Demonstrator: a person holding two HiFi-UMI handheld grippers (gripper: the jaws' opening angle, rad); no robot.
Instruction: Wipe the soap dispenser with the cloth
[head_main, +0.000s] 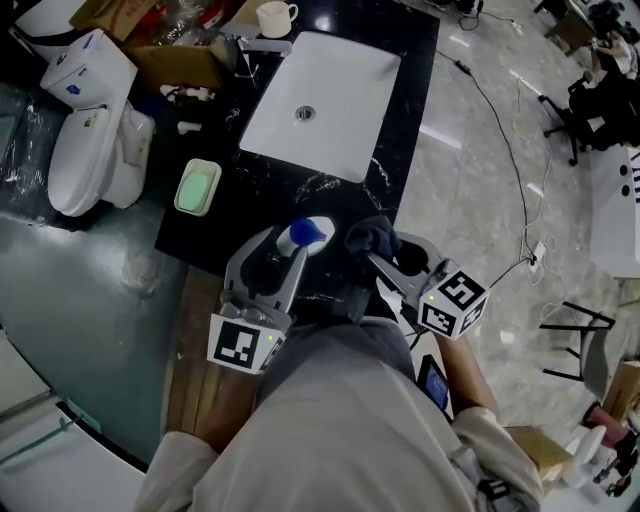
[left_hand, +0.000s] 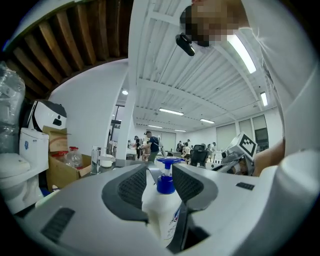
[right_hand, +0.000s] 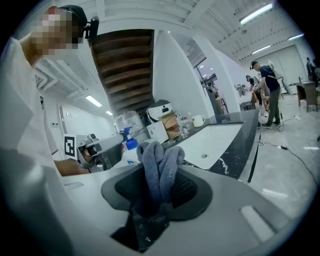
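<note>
Left gripper (left_hand: 163, 176) is clamped on the soap dispenser (left_hand: 161, 212), pump up, at the black counter's (head_main: 330, 190) near edge. Right gripper (right_hand: 159, 181) is clenched on the bunched cloth (right_hand: 157, 162). Only the head view shows cloth beside bottle; contact unclear.

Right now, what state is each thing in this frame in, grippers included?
Left gripper: shut on the soap dispenser.
Soap dispenser: upright, clamped between the left jaws.
Right gripper: shut on the cloth.
Cloth: bunched, sticking out past the jaws.
Sink basin: empty.
Soap dish: holds a green bar.
Toilet: lid down.
Mug: upright.
</note>
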